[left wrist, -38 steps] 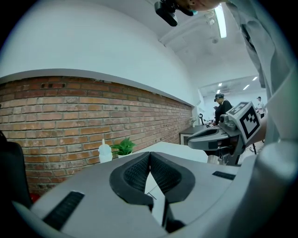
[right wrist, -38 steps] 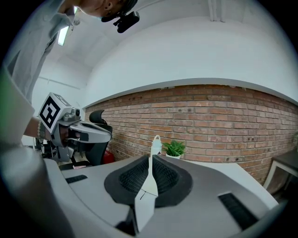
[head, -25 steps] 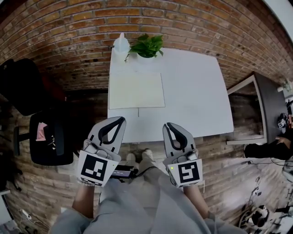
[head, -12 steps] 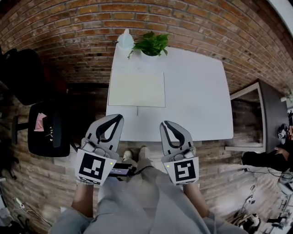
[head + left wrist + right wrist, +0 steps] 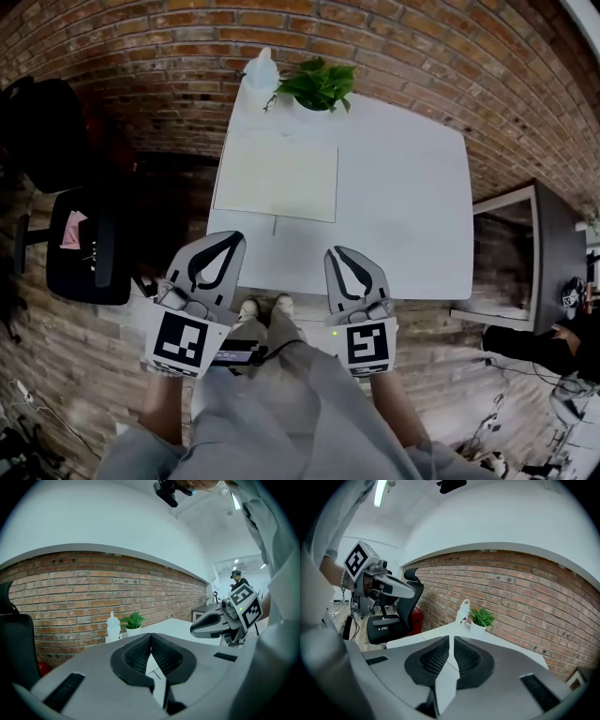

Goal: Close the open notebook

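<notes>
The notebook (image 5: 277, 176) lies flat on the left half of the white table (image 5: 403, 197), a cream rectangle with a thin ribbon trailing off its near edge. From here I cannot tell whether it is open or closed. Both grippers hover over the table's near edge, short of the notebook. My left gripper (image 5: 228, 238) (image 5: 151, 635) is shut and empty. My right gripper (image 5: 337, 253) (image 5: 450, 638) is also shut with nothing between its jaws. Each gripper shows in the other's view: the right gripper (image 5: 220, 623) and the left gripper (image 5: 379, 585).
A potted plant (image 5: 319, 86) and a white bottle (image 5: 262, 67) stand at the table's far edge by the brick wall. A black office chair (image 5: 84, 253) sits left of the table. A dark side desk (image 5: 553, 253) stands to the right. The person's shoes (image 5: 262, 309) show below the table edge.
Both grippers have sunk a little at the table's near edge and stay shut. The head view has shifted, so the table sits slightly lower and larger.
</notes>
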### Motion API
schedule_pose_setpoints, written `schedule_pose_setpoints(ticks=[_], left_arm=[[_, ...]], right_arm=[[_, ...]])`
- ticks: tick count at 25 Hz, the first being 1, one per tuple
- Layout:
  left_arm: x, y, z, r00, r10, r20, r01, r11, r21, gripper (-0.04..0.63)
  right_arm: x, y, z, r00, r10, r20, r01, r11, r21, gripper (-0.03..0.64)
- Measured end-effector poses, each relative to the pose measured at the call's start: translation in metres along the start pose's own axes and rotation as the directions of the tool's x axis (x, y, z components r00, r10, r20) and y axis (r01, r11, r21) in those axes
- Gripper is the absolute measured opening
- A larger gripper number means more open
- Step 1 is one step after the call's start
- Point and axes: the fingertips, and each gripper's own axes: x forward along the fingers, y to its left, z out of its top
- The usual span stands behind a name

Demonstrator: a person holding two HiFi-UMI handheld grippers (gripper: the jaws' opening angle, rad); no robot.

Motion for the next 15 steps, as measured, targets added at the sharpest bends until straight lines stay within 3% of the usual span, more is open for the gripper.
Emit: schedule_pose_setpoints(ticks=[10,15], left_arm=[[0.016,0.014,-0.018,0.998,0.06,-0.027,-0.06,0.998,-0.02,0.018],[0.022,0.019,-0.025,0.995,0.088,-0.056,-0.09,0.995,-0.04,0.018]], right_arm=[[0.04,-0.01,-0.039,0.991,0.063,-0.115,-0.081,0.984,-0.156,0.057],[0.065,-0.012,-0.056,0.982,0.092,-0.163,-0.132,0.958,-0.254,0.128]])
